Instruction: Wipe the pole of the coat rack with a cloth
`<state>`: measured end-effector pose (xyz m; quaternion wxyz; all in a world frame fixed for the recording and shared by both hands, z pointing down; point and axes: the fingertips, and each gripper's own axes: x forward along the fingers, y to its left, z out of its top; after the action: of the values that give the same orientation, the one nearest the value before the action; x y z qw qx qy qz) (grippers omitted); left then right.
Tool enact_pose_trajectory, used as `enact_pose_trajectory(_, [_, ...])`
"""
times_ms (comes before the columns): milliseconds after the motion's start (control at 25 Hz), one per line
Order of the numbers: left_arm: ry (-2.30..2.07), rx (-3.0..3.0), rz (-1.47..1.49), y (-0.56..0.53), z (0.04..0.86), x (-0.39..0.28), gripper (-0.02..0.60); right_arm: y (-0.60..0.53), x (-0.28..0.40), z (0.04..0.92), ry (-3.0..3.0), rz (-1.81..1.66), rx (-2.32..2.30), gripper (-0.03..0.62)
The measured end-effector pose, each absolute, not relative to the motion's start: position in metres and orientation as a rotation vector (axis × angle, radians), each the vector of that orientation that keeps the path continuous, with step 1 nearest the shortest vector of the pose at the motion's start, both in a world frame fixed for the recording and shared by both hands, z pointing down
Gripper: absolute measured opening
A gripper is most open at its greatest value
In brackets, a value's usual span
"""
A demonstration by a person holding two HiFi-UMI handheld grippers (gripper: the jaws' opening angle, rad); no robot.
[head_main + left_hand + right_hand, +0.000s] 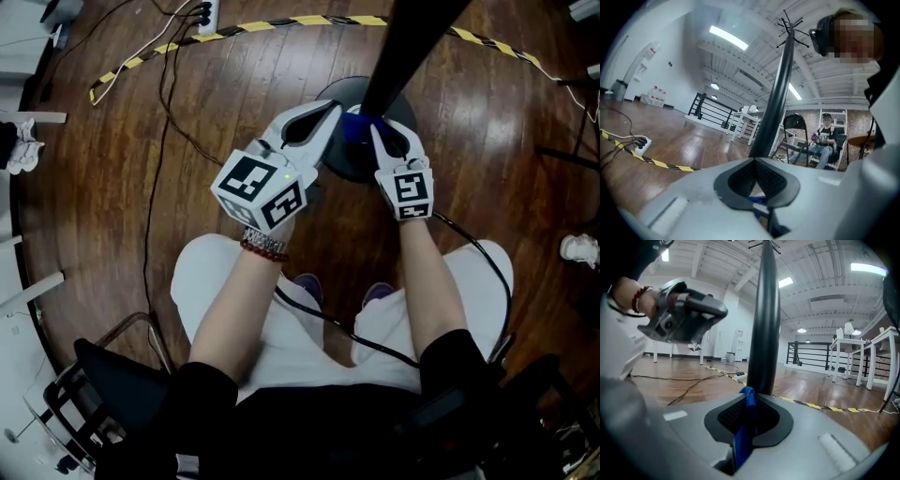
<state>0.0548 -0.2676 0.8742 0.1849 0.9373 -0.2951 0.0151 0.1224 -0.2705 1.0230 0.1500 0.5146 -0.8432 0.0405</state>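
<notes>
**Cloth held at the foot of the pole, wiping stroke about to run**

The person sits over the coat rack, both grippers low at the pole (403, 47), just above its round base (339, 161). The right gripper (389, 131) has its jaws pressed together on the blue cloth (354, 127). In the right gripper view the cloth (746, 427) runs up through the seam of the pads, and its top edge lies just in front of the pole (766, 319). The left gripper (334, 112) is also closed. Its own view shows a sliver of blue (757, 199) caught low between the pads, so it seems to pinch the cloth's other end, with the pole (776, 103) rising just beyond. From above, the cloth bridges the two grippers right at the pole; whether it wraps round the pole or only lies against it cannot be told.

The step in hand appears to be the wipe itself, at the pole's lowest part. The next move likely calls for keeping both grips firm and the cloth taut on the pole, then drawing it upward along the shaft.
</notes>
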Motion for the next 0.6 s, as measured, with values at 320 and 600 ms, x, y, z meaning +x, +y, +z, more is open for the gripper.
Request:
enact_pose_trajectory(320, [-0.768,2.794,-0.013,-0.245,0.825,0.072,0.005,-0.274,0.127,1.087,-2.33,0.274,1.51,0.025])
enact_pose_trajectory(600, [-0.702,2.921,-0.037,-0.225,0.808,0.082,0.005,-0.271,0.127,1.119,-2.23,0.444,1.563,0.025])
